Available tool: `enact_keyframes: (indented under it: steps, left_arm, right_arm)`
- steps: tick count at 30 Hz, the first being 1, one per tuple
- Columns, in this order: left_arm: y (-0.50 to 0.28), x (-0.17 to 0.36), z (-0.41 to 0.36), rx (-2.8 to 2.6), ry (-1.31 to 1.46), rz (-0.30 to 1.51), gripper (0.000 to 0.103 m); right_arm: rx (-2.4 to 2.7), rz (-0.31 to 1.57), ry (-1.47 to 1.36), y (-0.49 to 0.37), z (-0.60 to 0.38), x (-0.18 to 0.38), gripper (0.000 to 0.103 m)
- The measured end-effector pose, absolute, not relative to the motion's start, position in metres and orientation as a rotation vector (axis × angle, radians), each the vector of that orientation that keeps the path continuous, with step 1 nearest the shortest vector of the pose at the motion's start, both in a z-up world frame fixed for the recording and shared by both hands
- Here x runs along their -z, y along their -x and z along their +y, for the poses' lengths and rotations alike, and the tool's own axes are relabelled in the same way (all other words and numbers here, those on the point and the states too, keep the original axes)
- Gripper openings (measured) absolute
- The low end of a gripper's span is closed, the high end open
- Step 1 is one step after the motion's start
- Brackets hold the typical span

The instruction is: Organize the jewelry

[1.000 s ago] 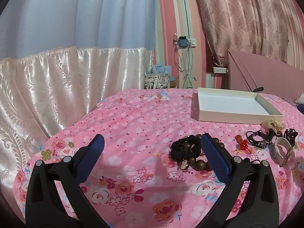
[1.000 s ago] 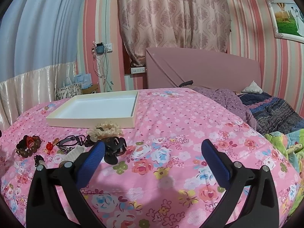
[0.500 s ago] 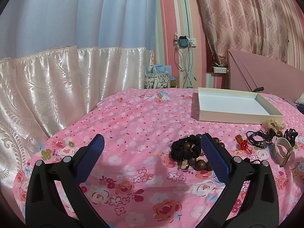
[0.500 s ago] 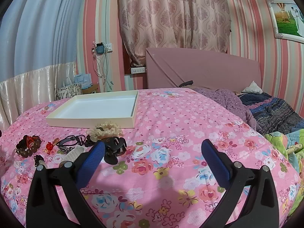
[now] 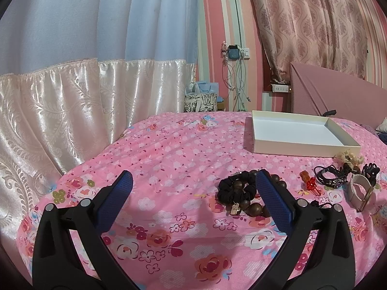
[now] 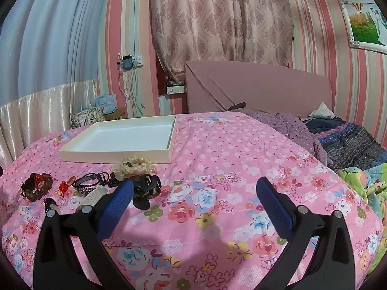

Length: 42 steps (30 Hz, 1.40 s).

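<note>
On the pink floral bed, jewelry lies loose before the empty shallow white cardboard tray, both the left gripper and right gripper with jaws apart, where the black fabric scrunchie tangled with brown wooden beads may snag together.

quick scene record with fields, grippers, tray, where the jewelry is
surface: bed with pink floral cover
left gripper: open, empty
right gripper: open, empty
tray: white, nothing in it
jewelry: all on the cover, in front of the tray
wooden bead bracelet: tangled with black scrunchie
black claw clip: beside right gripper's left finger
cream scrunchie: nearest the tray
</note>
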<state>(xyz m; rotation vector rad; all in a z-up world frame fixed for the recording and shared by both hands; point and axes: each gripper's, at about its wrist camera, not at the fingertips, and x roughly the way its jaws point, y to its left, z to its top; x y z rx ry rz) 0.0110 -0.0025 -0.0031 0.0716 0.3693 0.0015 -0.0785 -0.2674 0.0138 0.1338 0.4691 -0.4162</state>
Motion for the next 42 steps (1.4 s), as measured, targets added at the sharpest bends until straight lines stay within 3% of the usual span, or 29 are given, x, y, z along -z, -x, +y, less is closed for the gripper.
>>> enact_keyframes:
  steps: [42]
  left_arm:
    - [-0.0051, 0.0045, -0.0058, -0.004, -0.062, 0.357, 0.100]
  right_arm:
    - [0.414, 0.475, -0.125, 0.0796, -0.2694, -0.0164, 0.101]
